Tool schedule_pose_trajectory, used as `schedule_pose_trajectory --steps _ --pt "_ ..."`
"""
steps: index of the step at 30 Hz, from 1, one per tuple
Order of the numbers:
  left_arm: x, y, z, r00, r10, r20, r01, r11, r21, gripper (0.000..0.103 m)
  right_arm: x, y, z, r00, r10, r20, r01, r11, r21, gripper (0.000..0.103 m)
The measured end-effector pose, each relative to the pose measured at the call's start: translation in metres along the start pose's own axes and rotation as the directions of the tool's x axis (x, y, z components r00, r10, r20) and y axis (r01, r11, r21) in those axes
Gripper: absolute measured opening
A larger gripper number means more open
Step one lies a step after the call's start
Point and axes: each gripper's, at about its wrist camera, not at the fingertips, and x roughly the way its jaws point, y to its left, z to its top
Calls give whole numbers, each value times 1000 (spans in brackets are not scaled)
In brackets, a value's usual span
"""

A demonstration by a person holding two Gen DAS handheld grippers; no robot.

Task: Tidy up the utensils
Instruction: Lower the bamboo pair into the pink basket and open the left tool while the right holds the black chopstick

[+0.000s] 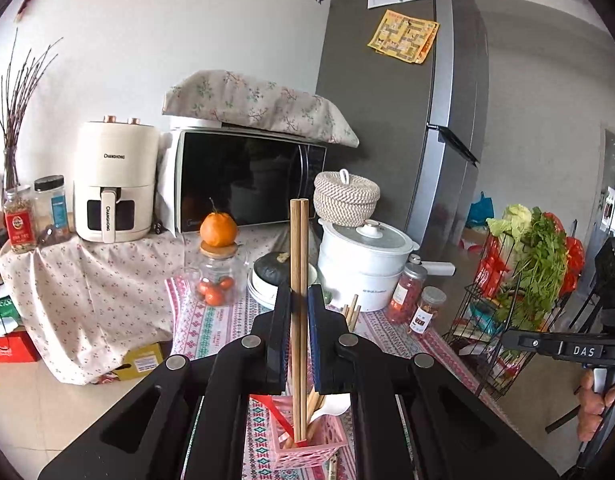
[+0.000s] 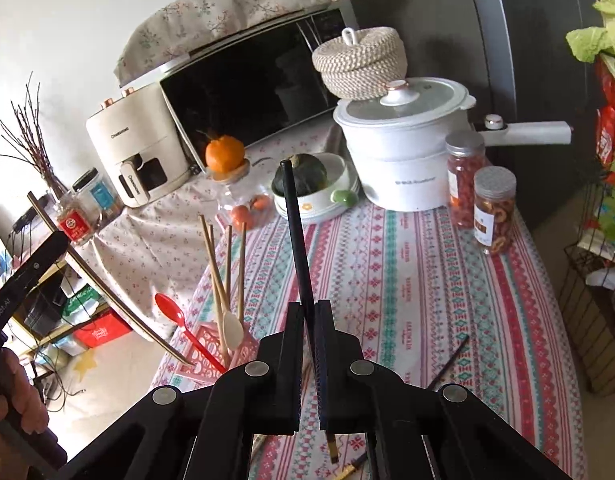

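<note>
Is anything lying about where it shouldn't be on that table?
Yes. One black chopstick lies loose on the patterned tablecloth, away from the pink basket that holds the other utensils. A whole orange also sits balanced on a jar lid.

Bright daylight — soft shadows, edges bowed (fisheye), dark corners, slight blur.

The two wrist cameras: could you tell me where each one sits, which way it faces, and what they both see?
Left wrist: rides the left gripper, looking forward and down over the pink basket toward the microwave; its fingers clamp wooden chopsticks; a hand shows at right.
Right wrist: rides the right gripper, tilted, facing the patterned tablecloth; its fingers clamp a black chopstick; a hand shows at left.
Shared: microwave, white pot, pink basket.
</note>
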Motion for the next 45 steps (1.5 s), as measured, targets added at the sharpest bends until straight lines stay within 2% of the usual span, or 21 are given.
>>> schedule_pose_trajectory --steps 1,5,7,11,12,13,14,16,19,21,25,27,30,31,32,34,37,41,45 --pt "3 0 -2 1000 6 -5 -6 1000 3 8 -1 2 0 1000 7 1 -7 1000 -5 0" --pt "14 1 -11 1000 29 0 -29 999 19 8 -8 13 2 999 30 27 -29 999 -33 0" --pt "24 2 -16 999 44 -24 -43 999 23 8 -8 17 3 999 31 25 -29 999 -42 0" --pt "35 8 -21 996 32 -79 -34 999 -29 8 17 7 2 998 12 -61 -12 1000 -5 1" --pt "34 9 -20 997 28 -74 -31 999 -36 8 28 1 0 996 3 -95 -2 1000 11 4" --pt "32 9 -19 998 26 -66 -28 999 -38 8 41 -6 -1 991 -11 -132 14 1000 27 12" --pt "30 9 -17 998 22 -58 -24 999 -38 8 55 -13 -2 985 -21 -170 29 999 40 29" --pt "27 8 -15 999 17 -44 -19 999 -39 8 87 -27 -4 970 -55 -237 69 996 51 46" --pt "21 8 -11 1000 11 -19 -12 999 -39 8 138 -46 -10 938 -89 -334 117 991 62 46" --pt "16 8 -8 1000 6 -5 -6 999 -40 8 169 -57 -17 910 -105 -401 147 986 75 46" --pt "11 12 -4 1000 -2 9 3 999 -43 8 219 -68 -29 870 -141 -473 194 979 63 45" --pt "10 15 -2 1000 -1 10 2 999 -47 8 238 -70 -37 849 -159 -504 210 977 46 41" --pt "11 19 0 1000 -6 9 6 998 -58 8 257 -70 -50 819 -169 -549 219 975 26 29" --pt "11 20 0 1000 -7 8 7 998 -62 8 256 -64 -49 833 -211 -512 230 973 -26 21" --pt "11 21 0 1000 -7 6 8 998 -64 8 260 -59 -50 819 -254 -515 245 966 -87 6" --pt "12 21 0 1000 -7 5 8 998 -69 8 259 -56 -52 818 -279 -502 256 960 -117 5" --pt "12 22 0 1000 -6 6 7 998 -66 8 248 -59 -51 832 -257 -491 254 964 -74 5" --pt "12 22 0 1000 -6 8 6 998 -70 8 196 -48 -40 899 -191 -395 195 980 -31 5" --pt "9 22 1 1000 -4 21 5 997 -77 8 131 -32 -28 959 -122 -256 121 992 -20 5"
